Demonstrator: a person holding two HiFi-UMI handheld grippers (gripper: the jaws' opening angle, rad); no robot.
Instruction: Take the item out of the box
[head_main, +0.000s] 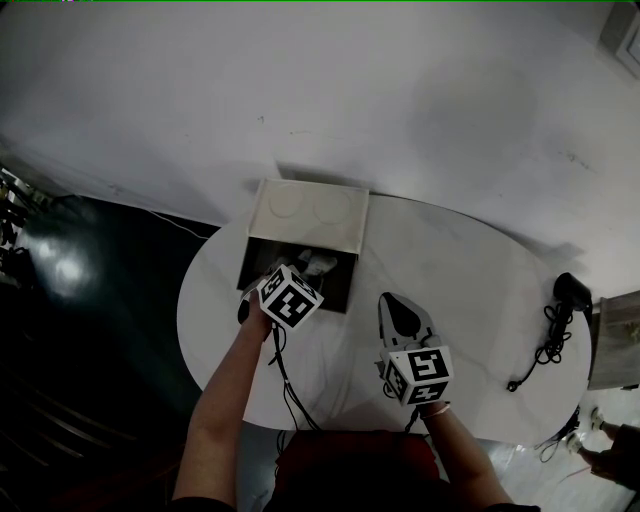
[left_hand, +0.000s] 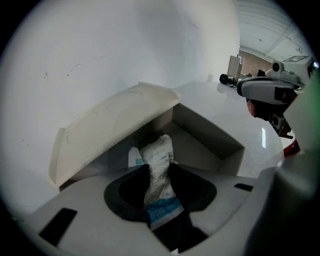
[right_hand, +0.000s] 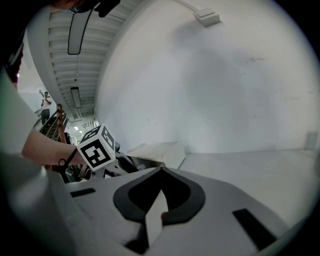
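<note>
Nearest the person, the right gripper (head_main: 400, 312) sits over the table (head_main: 470, 270), jaws pressed together and empty. Farther left, the left gripper (left_hand: 160, 180) pinches the crumpled packet (left_hand: 158, 150) standing in the open box (left_hand: 215, 142). Lift it straight up with a firm grip, clear of the far lid (left_hand: 115, 125).

No word or number is legible: the packet (left_hand: 159, 172) in the box (left_hand: 207, 131) bears a blue band of print too blurred to read, and the marker cubes (head_main: 291, 296) show only black-and-white square patterns.
</note>
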